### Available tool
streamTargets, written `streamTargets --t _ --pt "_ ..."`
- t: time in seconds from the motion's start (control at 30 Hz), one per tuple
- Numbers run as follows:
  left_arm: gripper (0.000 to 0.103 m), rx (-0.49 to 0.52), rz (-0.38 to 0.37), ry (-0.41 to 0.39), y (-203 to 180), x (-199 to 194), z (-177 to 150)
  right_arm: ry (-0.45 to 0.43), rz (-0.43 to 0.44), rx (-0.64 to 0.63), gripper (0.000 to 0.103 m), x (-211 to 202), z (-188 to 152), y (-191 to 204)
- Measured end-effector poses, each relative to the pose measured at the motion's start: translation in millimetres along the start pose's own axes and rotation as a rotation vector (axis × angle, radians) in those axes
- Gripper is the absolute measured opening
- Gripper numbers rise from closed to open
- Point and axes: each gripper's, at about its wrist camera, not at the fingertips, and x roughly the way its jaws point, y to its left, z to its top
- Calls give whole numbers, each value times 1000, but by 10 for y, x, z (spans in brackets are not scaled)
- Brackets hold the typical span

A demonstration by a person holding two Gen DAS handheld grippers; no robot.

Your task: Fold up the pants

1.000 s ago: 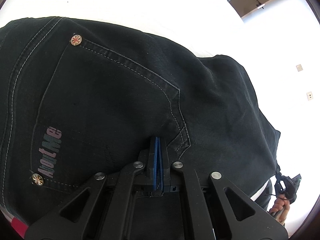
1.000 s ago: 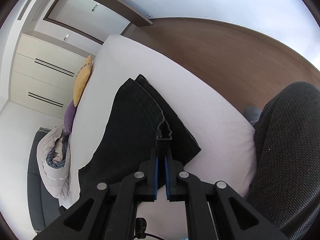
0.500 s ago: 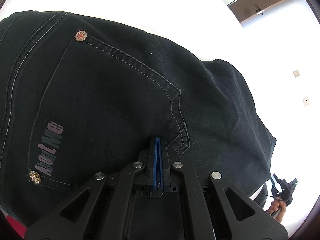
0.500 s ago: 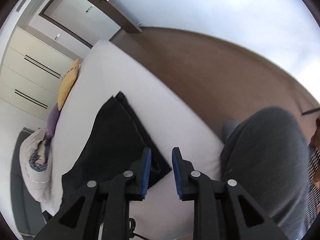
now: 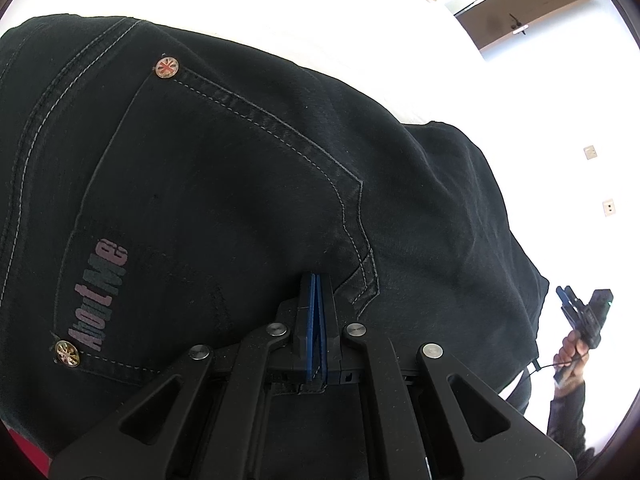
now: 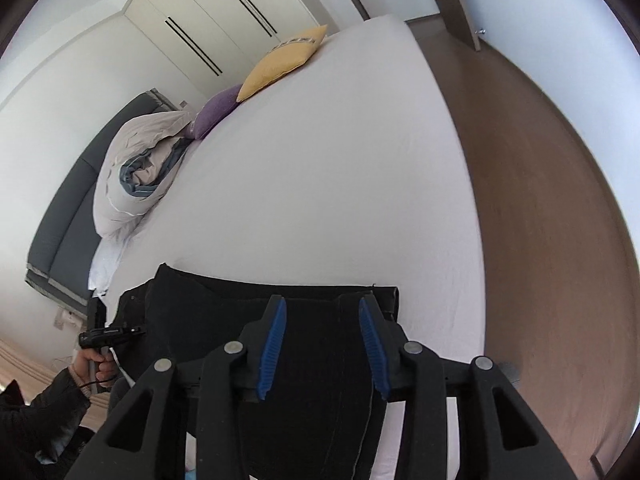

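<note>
Lying across the near edge of the bed (image 6: 360,160): black denim pants (image 6: 312,360), legs doubled one over the other, hem end squared toward the bed's right side, seat end toward the left.

Handling, judged: soft and limp, moderately heavy for cloth, not slippery, not fragile; likely to sag between two grips and hold a crease once pressed. Thick seams and rivets (image 5: 167,68) stiffen the back pocket (image 5: 224,216), printed with lettering.

Grip points, judged: seamed edges by choice, meaning waistband, pocket seam or hem; both stacked layers to be pinched together, else the top layer peels off alone.

Left hand-held gripper (image 5: 316,280): blue pads pressed together with a pinch of denim between them, just beside the pocket's lower corner seam.

Right hand-held gripper (image 6: 322,306): jaws standing apart, having just been opening, nothing gripped; poised above the leg portion near the hems, cloth visible below the gap, not touching.
</note>
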Motion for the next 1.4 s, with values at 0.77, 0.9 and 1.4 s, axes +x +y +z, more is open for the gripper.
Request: streamTargets --t 0.77,0.9,1.4 --pt "2 -4 19 -2 -59 -9 -10 83 213 149 10 344 -48 -428" --pt "2 -5 22 -5 -75 -15 -12 15 165 150 5 301 -38 -376" --pt "2 -42 15 -115 -131 -86 -164 -172 -61 481 4 145 -405 -890"
